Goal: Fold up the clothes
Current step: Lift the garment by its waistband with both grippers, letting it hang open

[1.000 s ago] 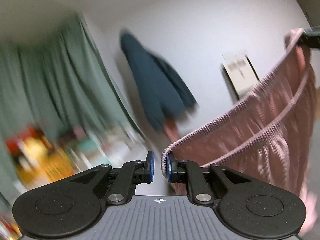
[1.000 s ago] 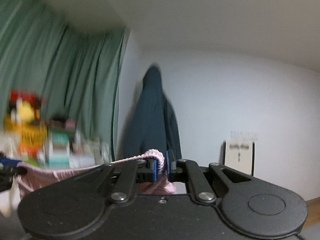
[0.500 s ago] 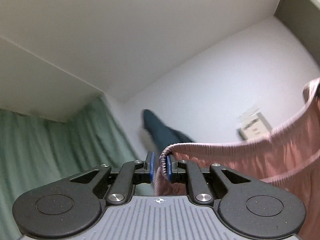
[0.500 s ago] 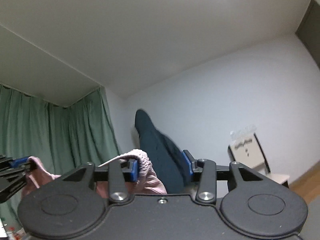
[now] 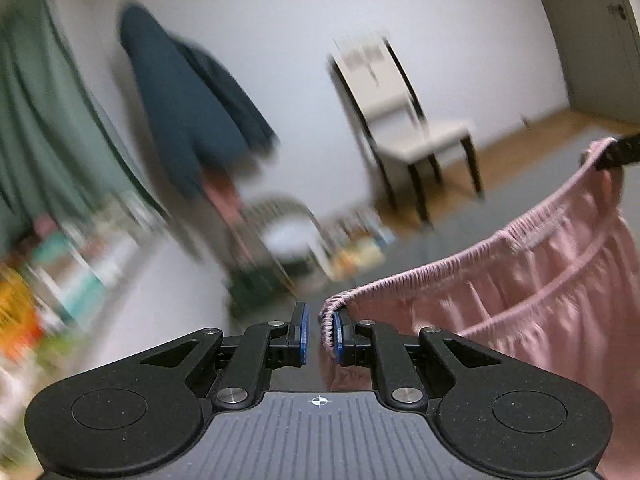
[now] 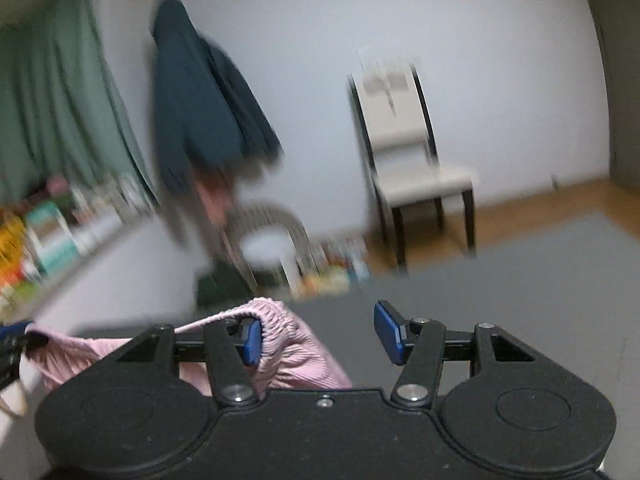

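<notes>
1. Pink ribbed garment (image 5: 532, 300) hangs in the air, its elastic waistband stretched between both grippers, likely to spread it for folding.
2. Left gripper (image 5: 320, 334): fingers nearly closed, pinching the waistband end.
3. Right gripper (image 6: 320, 334): fingers spread wide; the waistband drapes over the left finger (image 6: 252, 340) only.

A grey mat (image 6: 540, 280) covers the near floor, with bare wood floor (image 6: 532, 204) beyond it. A chair (image 6: 416, 160) stands on the wood by the wall. Blurred clutter (image 6: 332, 272) lies along the mat's far edge.
</notes>
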{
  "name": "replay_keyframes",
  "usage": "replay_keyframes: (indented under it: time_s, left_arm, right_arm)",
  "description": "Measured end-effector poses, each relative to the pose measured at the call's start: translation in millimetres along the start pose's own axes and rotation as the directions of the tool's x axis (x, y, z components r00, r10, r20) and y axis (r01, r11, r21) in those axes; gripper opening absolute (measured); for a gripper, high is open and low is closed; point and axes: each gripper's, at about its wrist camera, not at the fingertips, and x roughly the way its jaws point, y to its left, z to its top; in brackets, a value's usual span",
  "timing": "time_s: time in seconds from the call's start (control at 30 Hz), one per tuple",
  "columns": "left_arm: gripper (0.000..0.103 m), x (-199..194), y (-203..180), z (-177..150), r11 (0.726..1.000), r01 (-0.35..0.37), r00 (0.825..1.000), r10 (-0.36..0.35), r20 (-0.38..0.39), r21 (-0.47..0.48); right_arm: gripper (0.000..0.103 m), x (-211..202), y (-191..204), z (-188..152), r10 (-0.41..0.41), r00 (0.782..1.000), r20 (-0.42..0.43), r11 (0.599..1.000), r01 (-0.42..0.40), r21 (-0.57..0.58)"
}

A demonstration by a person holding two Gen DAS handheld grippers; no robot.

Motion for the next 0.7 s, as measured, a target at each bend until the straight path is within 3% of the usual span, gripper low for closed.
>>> replay_keyframes:
  time_s: [0.13, 0.3, 0.43, 0.53, 0.6, 0.63, 0.7]
  left_arm:
    - [0.013, 47, -32, -44, 0.997, 0.068, 0.992, -0.071, -0.102, -0.038]
    - [0.013, 74, -55, -89, 0.985, 0.118, 0.983, -0.133, -0.126, -0.122]
    - [0.014, 87, -54, -98, 0.966, 0.162, 0.969, -0.194, -0.150, -0.202]
    - [0.028, 95, -52, -106, 0.944, 0.193, 0.961, -0.237, -0.141, -0.269]
    - [0.044, 101, -52, -114, 0.940, 0.188, 0.962, -0.235, -0.140, -0.286]
    - [0.048, 103, -52, -115, 0.942, 0.179, 0.962, -0.229, -0.151, -0.284]
    - [0.052, 105, -50, -114, 0.946, 0.177, 0.961, -0.226, -0.162, -0.272]
  right_arm:
    - [0.053, 63, -10, -41, -0.052, 0.988, -0.146, 0.998, 0.046, -0.044]
    - [0.053, 137, -21, -89, -0.121, 0.943, -0.310, 0.989, 0.088, -0.118]
    - [0.053, 127, 0, -108, -0.118, 0.953, -0.279, 0.939, 0.016, -0.342]
    - [0.054, 115, 25, -125, -0.135, 0.966, -0.220, 0.789, -0.029, -0.614]
    - [0.054, 107, 42, -140, -0.143, 0.975, -0.172, 0.639, -0.042, -0.768]
    - [0.055, 106, 51, -149, -0.143, 0.979, -0.148, 0.560, -0.043, -0.827]
    - [0.054, 103, 67, -163, -0.126, 0.985, -0.118, 0.438, -0.052, -0.897]
